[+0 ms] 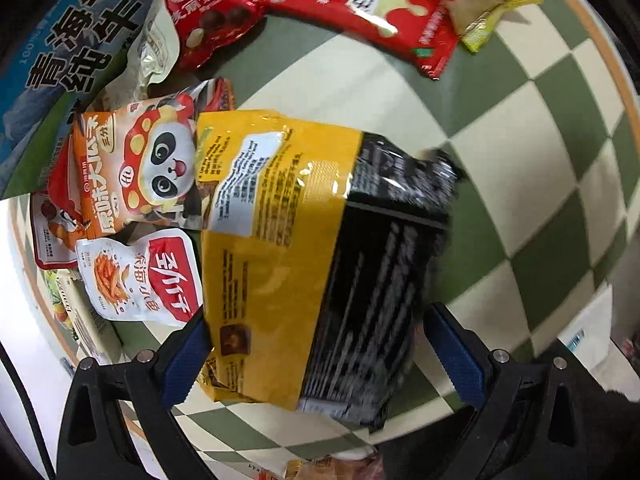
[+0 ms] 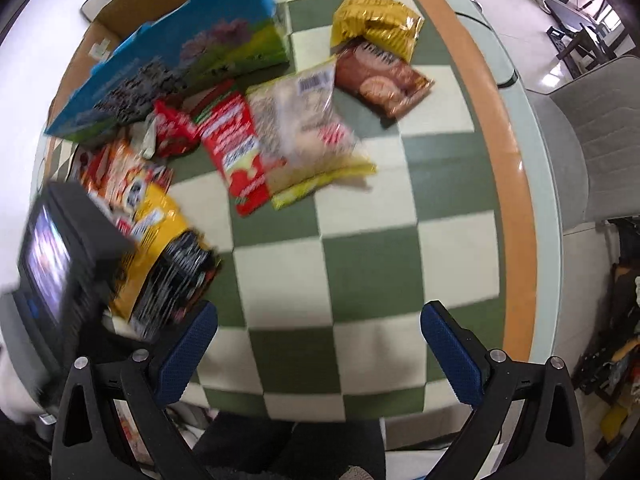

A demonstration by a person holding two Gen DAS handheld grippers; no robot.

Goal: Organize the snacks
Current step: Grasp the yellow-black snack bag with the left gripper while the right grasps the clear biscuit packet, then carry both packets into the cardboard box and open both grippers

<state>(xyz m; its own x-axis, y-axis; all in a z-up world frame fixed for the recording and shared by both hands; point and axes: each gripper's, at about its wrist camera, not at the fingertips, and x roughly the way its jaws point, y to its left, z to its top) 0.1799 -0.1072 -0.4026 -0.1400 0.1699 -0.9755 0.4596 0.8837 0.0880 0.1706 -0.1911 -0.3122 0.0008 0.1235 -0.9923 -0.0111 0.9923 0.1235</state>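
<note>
— Reporting left gripper (image 1: 316,354): jaws spread, yellow-and-black bag (image 1: 320,248) lying between them on the checkered table (image 1: 520,184); contact unclear.
— And the right gripper (image 2: 318,350)?
— Jaws spread, empty, over bare checks.

Even, bright indoor light; shadows under the packets soft and short. Glare on the glossy yellow-and-black bag (image 1: 320,248); its black end smeared by motion blur. Right wrist view blurred throughout, worst at left on the blue carton (image 2: 160,68). Strong fisheye bending of the checkered tablecloth (image 2: 360,260); corners vignetted black.
</note>
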